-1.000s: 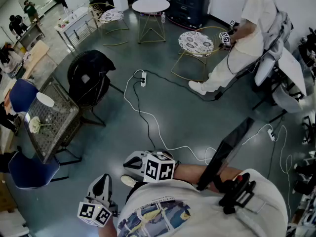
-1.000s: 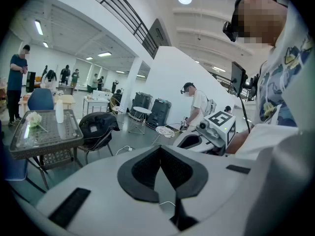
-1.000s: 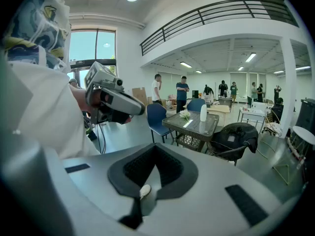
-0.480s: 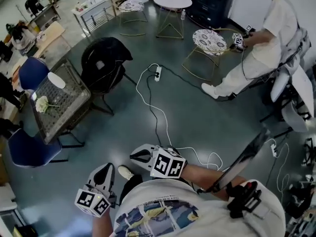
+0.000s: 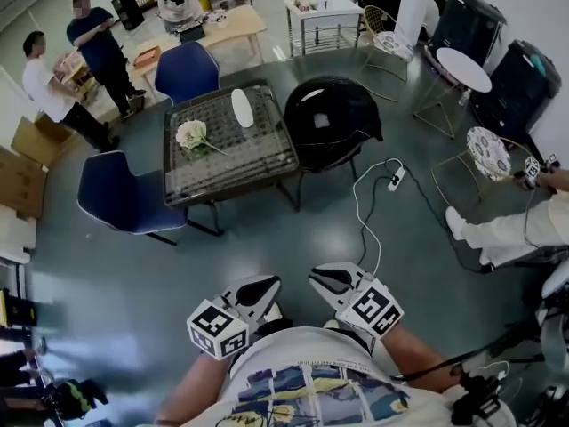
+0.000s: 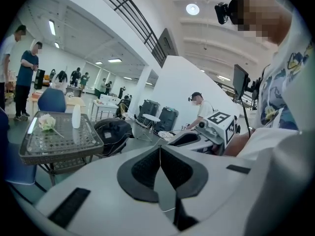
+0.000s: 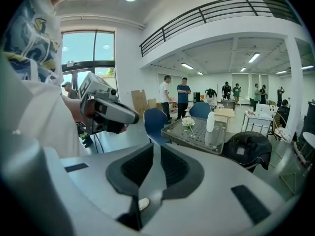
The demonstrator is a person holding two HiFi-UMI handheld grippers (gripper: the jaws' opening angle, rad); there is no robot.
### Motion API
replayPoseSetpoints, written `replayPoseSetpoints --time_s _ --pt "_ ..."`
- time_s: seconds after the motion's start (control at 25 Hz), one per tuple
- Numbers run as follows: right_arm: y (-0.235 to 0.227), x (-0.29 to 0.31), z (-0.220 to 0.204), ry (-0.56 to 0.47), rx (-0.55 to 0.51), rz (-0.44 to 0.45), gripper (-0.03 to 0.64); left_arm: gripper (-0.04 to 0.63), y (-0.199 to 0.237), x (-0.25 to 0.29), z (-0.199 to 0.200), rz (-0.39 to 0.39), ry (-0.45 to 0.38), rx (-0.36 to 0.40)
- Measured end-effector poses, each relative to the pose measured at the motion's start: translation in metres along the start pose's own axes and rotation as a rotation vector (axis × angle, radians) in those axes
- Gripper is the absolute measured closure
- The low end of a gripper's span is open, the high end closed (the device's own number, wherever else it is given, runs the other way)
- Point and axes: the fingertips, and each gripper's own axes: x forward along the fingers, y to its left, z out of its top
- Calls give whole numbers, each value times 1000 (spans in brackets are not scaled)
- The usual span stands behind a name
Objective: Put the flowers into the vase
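Left claw (image 6: pixel 160 149): its two dark pads are pressed together with nothing between them. Right claw (image 7: pixel 156 146): its pads also meet, and it carries nothing. In the head view both claws sit low in the frame, close to the person's body and side by side, tips aimed toward a table (image 5: pixel 267 163) well ahead across a grey floor (image 5: pixel 133 292).

The table has a dark frame and a see-through gridded top. A small bunch of pale flowers (image 5: pixel 191 134) lies on the table's left part, stem pointing toward the middle. A slim white vase (image 5: pixel 242 108) stands upright on the far part of the table, near the flowers but apart from them.

Two blue chairs (image 5: pixel 120 194) stand at the table's left and far sides, and a black chair (image 5: pixel 331 123) stands at its right. A white cable (image 5: pixel 360 229) trails over the floor near the right claw. Two people (image 5: pixel 98 43) stand in the far left corner.
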Motion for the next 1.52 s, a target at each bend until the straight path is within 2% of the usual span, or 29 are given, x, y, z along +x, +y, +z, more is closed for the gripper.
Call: replayPoseSetpoints --time_s 0.12,0.24,0.36,0.52,0.6,0.72,1.0,1.16,1.32,1.52 --pt "-3 42 38 -8 -13 5 572 584 41 -27 21 6 -9 -5" --pt "-5 87 61 -18 -9 19 551 584 82 -46 26 16 -2 -11" --pt "-8 117 73 -26 15 15 523 584 115 -58 17 27 18 -54" --pt "-24 142 79 -7 16 44 518 584 158 -62 11 85 19 -132" --pt "-45 153 78 7 30 59 518 584 182 -53 15 110 17 -172" --pt "-87 165 89 14 24 85 518 584 215 -27 40 143 1 -209" --pt "-187 172 116 -13 -8 97 518 549 283 40 102 227 -17 -196" --pt "-226 174 100 24 10 97 518 514 329 62 119 283 -29 -219" --pt "-255 189 105 29 41 76 518 499 399 60 133 349 -49 -287" --pt "-288 219 120 42 77 8 518 454 514 45 135 447 -62 -379"
